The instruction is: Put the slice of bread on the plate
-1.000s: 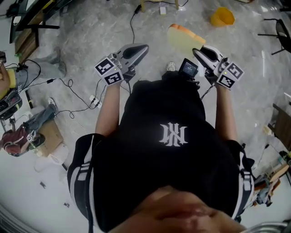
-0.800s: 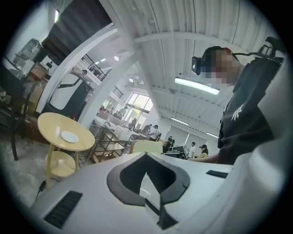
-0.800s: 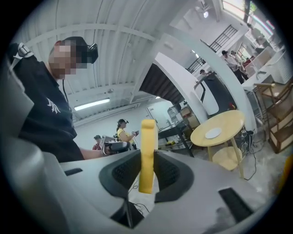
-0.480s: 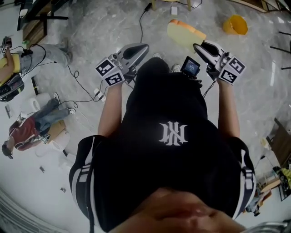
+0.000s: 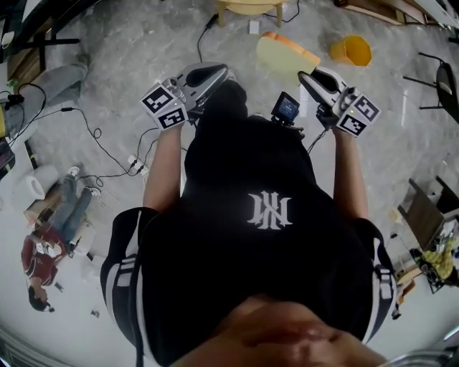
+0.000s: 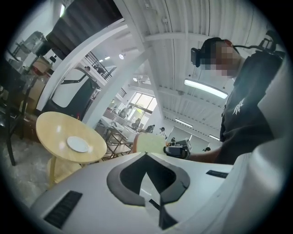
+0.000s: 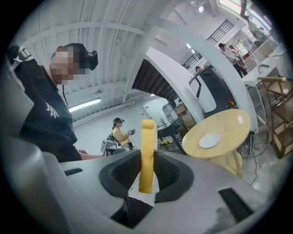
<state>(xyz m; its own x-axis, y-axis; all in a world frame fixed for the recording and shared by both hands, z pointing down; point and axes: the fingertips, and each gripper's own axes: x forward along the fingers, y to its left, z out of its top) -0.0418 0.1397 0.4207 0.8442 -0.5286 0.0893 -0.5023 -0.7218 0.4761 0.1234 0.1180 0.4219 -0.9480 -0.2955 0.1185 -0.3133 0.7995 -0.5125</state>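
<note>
The slice of bread (image 7: 147, 151), pale with a tan crust, stands edge-on between the pads of my right gripper (image 7: 147, 160), which is shut on it. From the head view the slice (image 5: 285, 56) sticks out ahead of the right gripper (image 5: 308, 74), held level over the floor. A small white plate (image 7: 209, 140) lies on a round wooden table (image 7: 229, 125) ahead; the left gripper view also shows the plate (image 6: 78, 144), the table (image 6: 55, 132) and the slice (image 6: 151, 142). My left gripper (image 5: 221, 71) is held level beside the right one, jaw tips together, nothing in it.
The table's near edge (image 5: 247, 7) shows at the top of the head view. A yellow container (image 5: 350, 50) lies on the marble floor to the right, with cables (image 5: 107, 147) to the left. A person in a yellow shirt (image 7: 120, 133) stands far off.
Both grippers have moved forward across the floor with the bread still held. The round table's edge has come into the top of the head view.
</note>
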